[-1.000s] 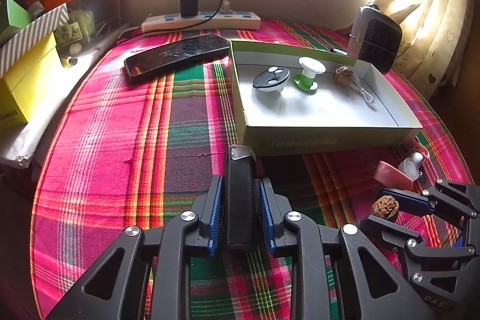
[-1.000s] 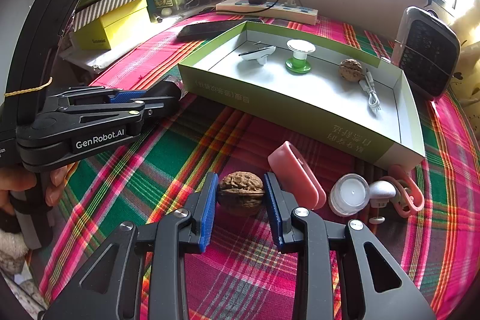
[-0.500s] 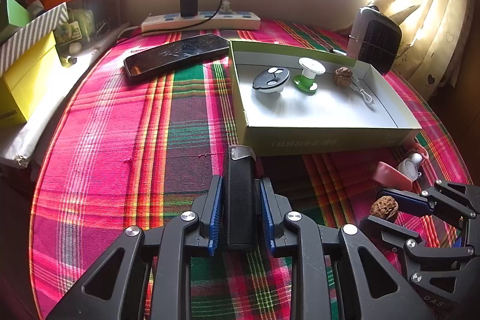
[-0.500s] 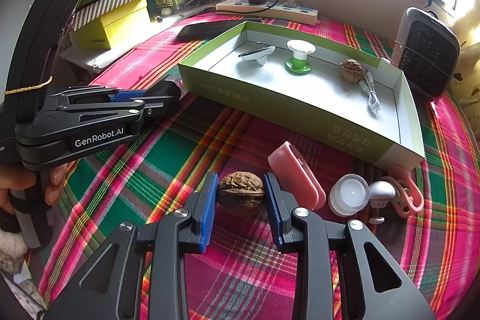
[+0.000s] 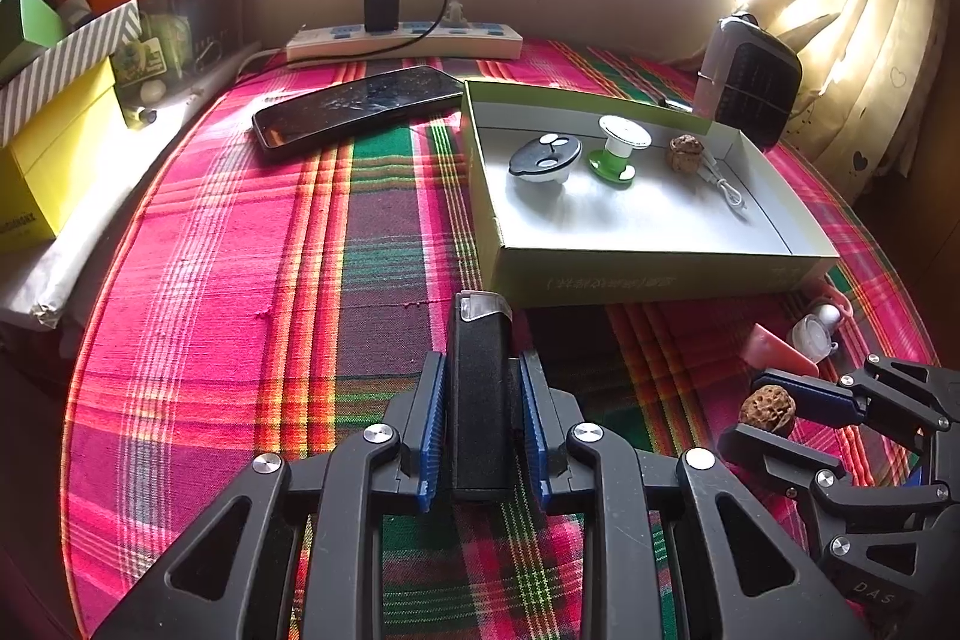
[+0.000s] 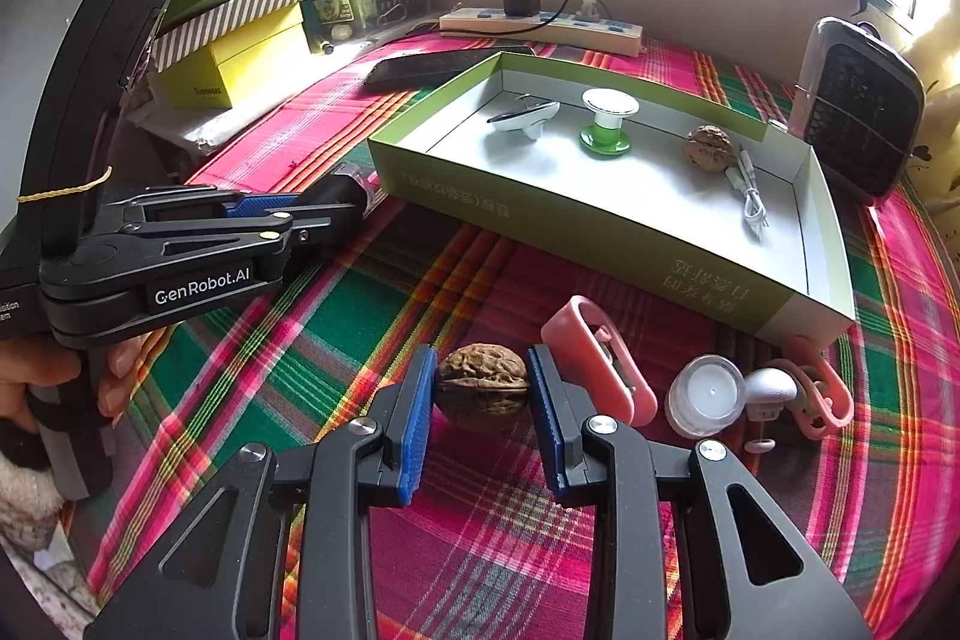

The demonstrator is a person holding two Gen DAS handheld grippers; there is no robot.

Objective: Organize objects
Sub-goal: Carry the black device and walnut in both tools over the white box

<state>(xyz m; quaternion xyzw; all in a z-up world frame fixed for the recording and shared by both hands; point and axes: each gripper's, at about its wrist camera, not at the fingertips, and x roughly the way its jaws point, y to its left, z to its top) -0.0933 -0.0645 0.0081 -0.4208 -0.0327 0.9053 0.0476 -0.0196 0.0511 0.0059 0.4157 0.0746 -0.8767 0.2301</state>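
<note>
The left gripper (image 5: 480, 400) is clamping a black lighter (image 5: 480, 388), its lower end hiding between the pads. The right gripper (image 6: 480, 388) is pinching a wrinkled brown walnut (image 6: 482, 385). Both are hovering just before the green box (image 6: 600, 220), over the plaid cloth (image 5: 240, 280).

Home, heart-print curtain (image 5: 864, 40), plaid tablecloth (image 5: 240, 280)

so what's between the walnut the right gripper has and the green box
Only bare plaid cloth, judging by the right wrist view. The pink case lies just to the side of the walnut, not on the line to the green box.
</note>
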